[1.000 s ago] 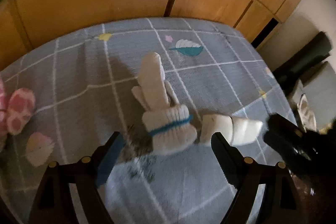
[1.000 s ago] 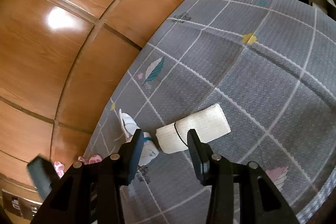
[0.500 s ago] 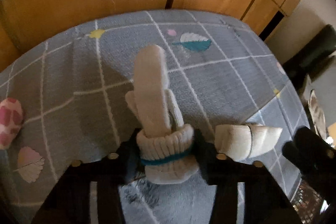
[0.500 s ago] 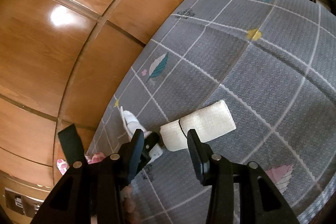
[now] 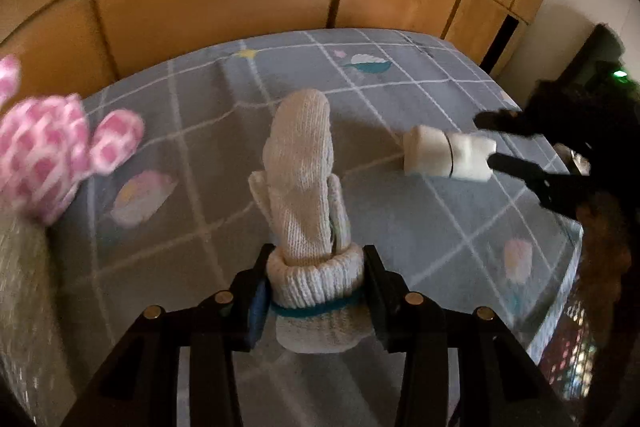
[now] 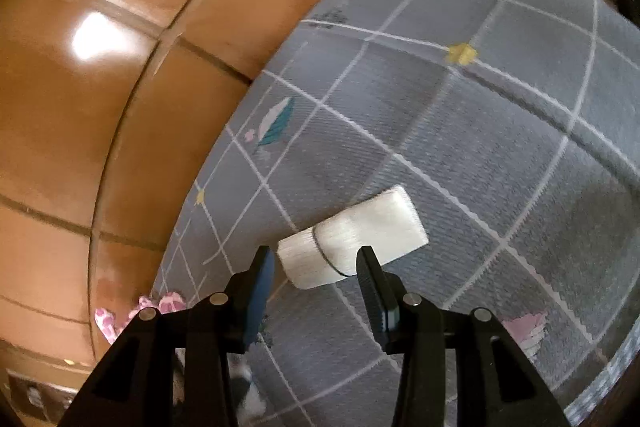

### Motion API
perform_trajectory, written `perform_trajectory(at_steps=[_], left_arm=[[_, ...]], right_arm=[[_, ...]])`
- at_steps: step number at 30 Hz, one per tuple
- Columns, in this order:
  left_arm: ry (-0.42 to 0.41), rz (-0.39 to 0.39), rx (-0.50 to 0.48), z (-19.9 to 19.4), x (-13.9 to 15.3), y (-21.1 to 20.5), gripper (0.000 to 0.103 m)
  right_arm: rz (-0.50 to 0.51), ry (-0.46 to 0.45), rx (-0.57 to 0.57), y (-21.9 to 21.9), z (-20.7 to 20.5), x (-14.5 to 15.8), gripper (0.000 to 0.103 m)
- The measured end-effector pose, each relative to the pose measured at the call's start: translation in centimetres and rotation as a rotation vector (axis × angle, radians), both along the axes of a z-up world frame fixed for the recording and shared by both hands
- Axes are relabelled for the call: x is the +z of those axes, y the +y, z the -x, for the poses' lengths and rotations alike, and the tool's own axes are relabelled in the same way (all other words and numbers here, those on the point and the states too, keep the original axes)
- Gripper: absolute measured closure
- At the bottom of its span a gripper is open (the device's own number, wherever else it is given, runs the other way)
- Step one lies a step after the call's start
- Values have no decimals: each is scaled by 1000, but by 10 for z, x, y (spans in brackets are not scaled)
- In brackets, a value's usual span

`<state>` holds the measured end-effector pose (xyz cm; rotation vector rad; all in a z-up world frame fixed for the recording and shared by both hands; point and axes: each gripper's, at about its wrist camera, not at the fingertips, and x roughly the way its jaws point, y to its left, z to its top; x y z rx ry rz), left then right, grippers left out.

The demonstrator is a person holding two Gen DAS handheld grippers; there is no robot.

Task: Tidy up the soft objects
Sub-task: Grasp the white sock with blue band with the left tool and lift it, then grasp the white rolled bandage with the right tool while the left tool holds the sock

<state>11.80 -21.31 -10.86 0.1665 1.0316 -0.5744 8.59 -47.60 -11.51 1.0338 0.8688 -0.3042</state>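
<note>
In the left wrist view, the left gripper (image 5: 316, 291) has its jaws clamped on the ribbed cuff of a white knitted mitten pair (image 5: 306, 195), which looks lifted off the grey checked bedspread (image 5: 208, 155), its tip pointing away toward the wooden wardrobe (image 5: 224, 7). To the right of the mittens, a rolled white cloth (image 5: 448, 155) lies on the bedspread, with the right gripper (image 5: 496, 139) at its far end, jaws apart. To the left of the mittens, a pink-and-white patterned soft item (image 5: 52, 151) shows blurred at the frame's edge; whether it rests or hangs cannot be told. In the right wrist view, the right gripper (image 6: 316, 267) hangs with its jaws apart on either side of the rolled white cloth's (image 6: 352, 239) near end, not yet pressing it; the pink item (image 6: 136, 311) peeks out well to the left of the cloth. As a judgement, the tidying is at an early-to-middle stage: one item is gripped, one is about to be taken, and no sorted pile or container is visible.
</note>
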Motion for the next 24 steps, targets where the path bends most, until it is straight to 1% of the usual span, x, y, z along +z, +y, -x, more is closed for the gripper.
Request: perform_trajectory(at_steps=[3, 4, 5, 6, 7, 8, 10, 12, 15, 17, 19, 22, 24], left_arm=[[-15, 4, 8, 17, 3, 15, 61], [-21, 6, 7, 22, 4, 20, 61], [-25, 11, 8, 28, 6, 26, 61], [-25, 16, 9, 32, 7, 30, 61], [-25, 22, 8, 36, 8, 36, 61], [-25, 25, 8, 39, 10, 39, 61], [-30, 31, 9, 43, 12, 47, 61], [-29, 41, 6, 47, 13, 53, 61], [-29, 53, 5, 49, 15, 60, 61], [-31, 59, 7, 52, 15, 65, 60], [-31, 64, 8, 55, 15, 69, 60], [-26, 70, 7, 58, 15, 75, 60], [-22, 73, 12, 59, 14, 78, 60]], right_arm=[[-72, 2, 6, -3, -1, -10, 60], [-92, 6, 13, -2, -2, -13, 57], [-111, 11, 23, 0, -4, -16, 53], [-132, 15, 29, 1, -5, -19, 43], [-145, 21, 33, 3, -6, -21, 38], [-148, 30, 38, 5, -8, -22, 37], [-131, 53, 41, 6, -11, -23, 37], [-84, 87, 18, 3, -16, -22, 37], [-45, 106, -25, -5, -24, -19, 37], [-13, 125, -32, -9, -33, -17, 37], [14, 146, -29, -9, -46, -17, 35], [60, 126, 3, -4, -65, -13, 35], [115, 109, 54, 4, -80, -7, 35]])
